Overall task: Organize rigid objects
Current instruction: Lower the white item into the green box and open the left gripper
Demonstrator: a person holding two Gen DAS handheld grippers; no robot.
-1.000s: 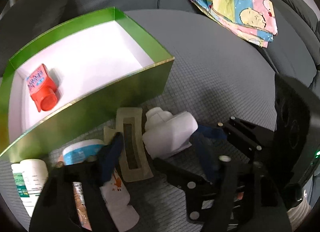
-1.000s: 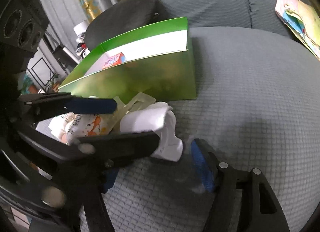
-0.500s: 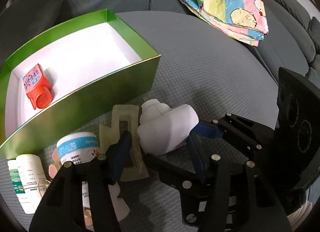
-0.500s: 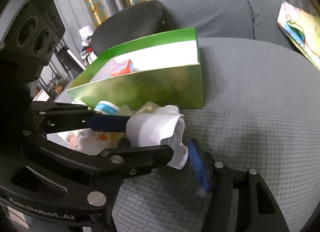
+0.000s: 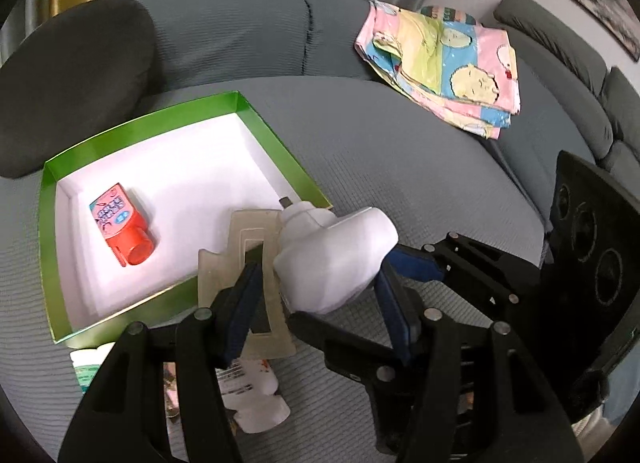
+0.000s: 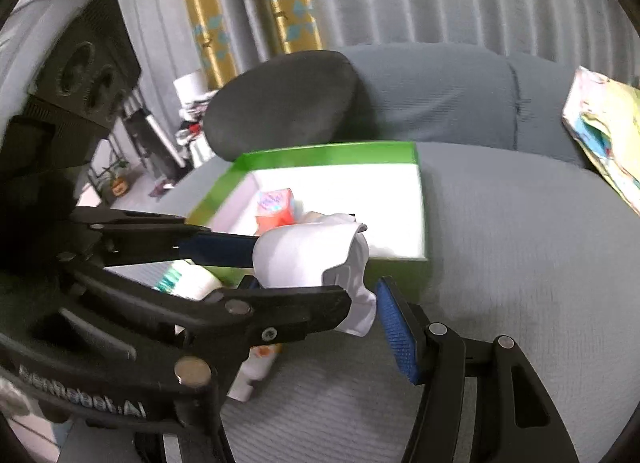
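Left hand-held gripper (image 5: 316, 295) and right hand-held gripper (image 6: 320, 295) — both clamped on white bottle (image 5: 336, 255).

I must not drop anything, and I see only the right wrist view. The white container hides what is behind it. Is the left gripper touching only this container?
Observer: No. In the left wrist view a beige hair clip stands between one finger of the left gripper and the white container, so it seems pinched together with it.
Operator: And how does the red bottle lie in the green box? I see only a part of it.
Observer: It lies on its side near the box's left wall, with its cap toward the near wall, apart from the container.
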